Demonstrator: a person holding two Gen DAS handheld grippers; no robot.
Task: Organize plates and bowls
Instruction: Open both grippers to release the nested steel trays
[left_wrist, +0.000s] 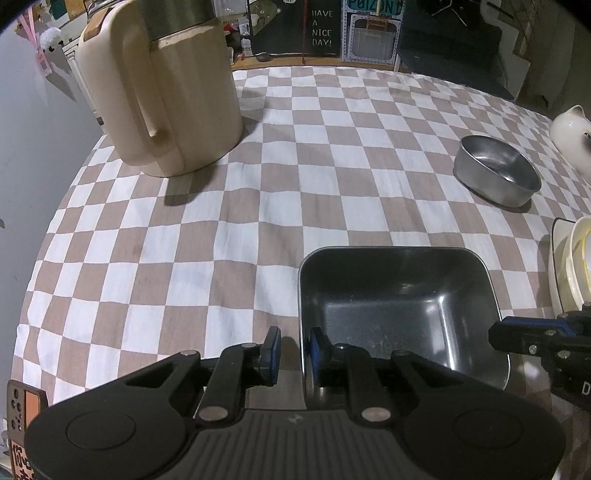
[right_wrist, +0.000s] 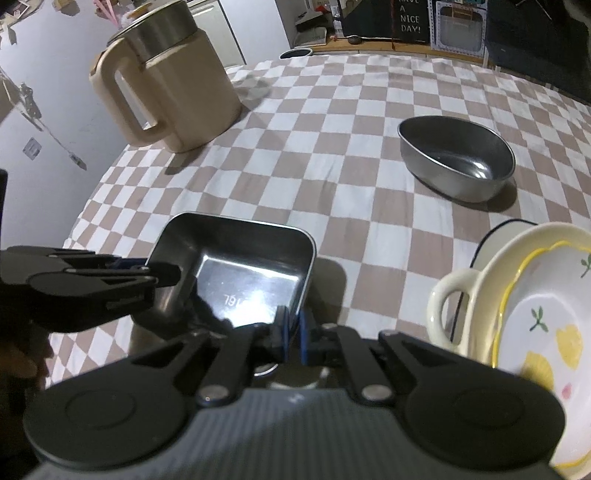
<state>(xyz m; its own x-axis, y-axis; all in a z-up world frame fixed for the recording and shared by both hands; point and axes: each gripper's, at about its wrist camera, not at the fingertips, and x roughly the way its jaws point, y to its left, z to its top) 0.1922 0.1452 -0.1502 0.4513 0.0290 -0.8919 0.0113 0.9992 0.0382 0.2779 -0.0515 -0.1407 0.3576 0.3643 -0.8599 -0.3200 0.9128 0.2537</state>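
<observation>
two handheld grippers meet at a dark square metal tray (left_wrist: 402, 306) on a brown-and-white checkered tablecloth (left_wrist: 221, 206), each taking a wall of it near the front edge of the table. the left gripper (left_wrist: 294, 350) has its blue-padded fingers astride the tray's left wall, one outside and one inside, with a visible gap on the outer side, so it looks parted rather than clamped. the right gripper (right_wrist: 292, 334) has its pads drawn close on either side of the tray's near right wall and appears to be pinching it. the tray seems to sit on the cloth or just off it; the views do not settle which.

the risks from here are plain. if only the right gripper is truly holding, a lift would pivot the tray about that one thin wall and it could twist free and clatter down. smooth metal offers the pads little bite. just to the right stands a stack of crockery: a cream bowl with a loop handle (right_wrist: 448, 306) and a white floral plate with a yellow rim (right_wrist: 543, 332), close enough that a swing of the tray or of the right gripper could knock it. a round steel bowl (right_wrist: 458, 158) waits farther back, well apart, and a tall cream kettle with a steel lid (right_wrist: 166, 88) stands at the far left. dragging instead of lifting could bunch the cloth.
</observation>
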